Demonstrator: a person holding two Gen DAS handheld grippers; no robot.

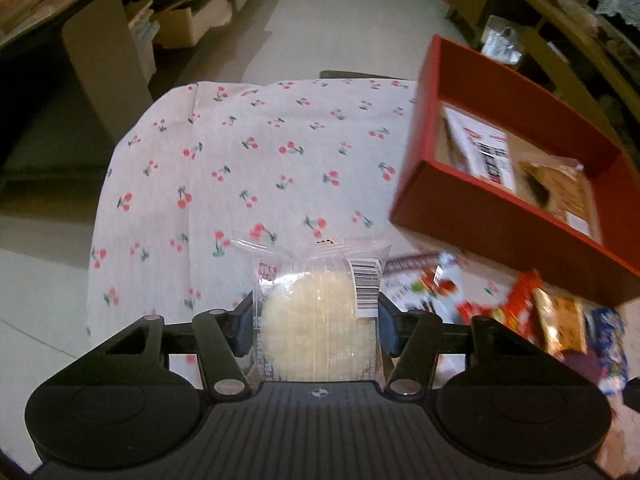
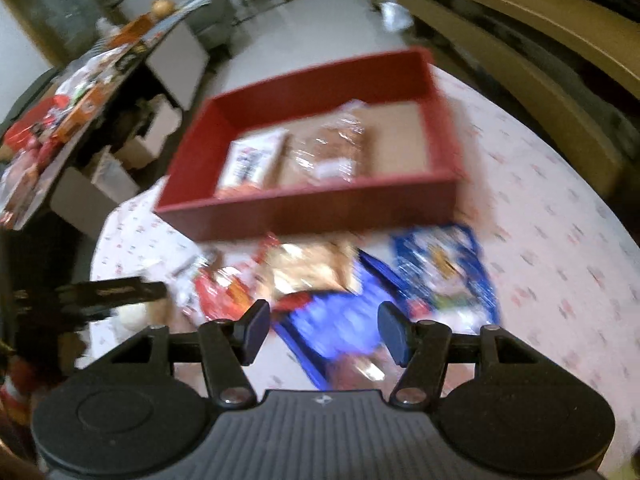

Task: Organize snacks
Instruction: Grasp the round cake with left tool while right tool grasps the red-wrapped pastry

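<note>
With our left gripper (image 1: 316,322) fingers clamped on the clear-wrapped pale round cake (image 1: 316,320) above the cherry-print desk (image 1: 240,160) and our right gripper (image 2: 323,330) fingers apart, the slick wrapper may slip before reaching the red cardboard box (image 1: 500,220).

Black ribbed left gripper (image 1: 318,330) with silver screws, blue-padded jaws.

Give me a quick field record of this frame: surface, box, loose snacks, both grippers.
surface: cherry-print cloth
box: red box, open top, two wrapped snacks inside
loose snacks: pile of packets on the cloth beside the box's near wall
left gripper: pads against a clear-wrapped pale round pastry
right gripper: jaws apart, nothing held, over a blue packet
image quality: right wrist view blurred
</note>
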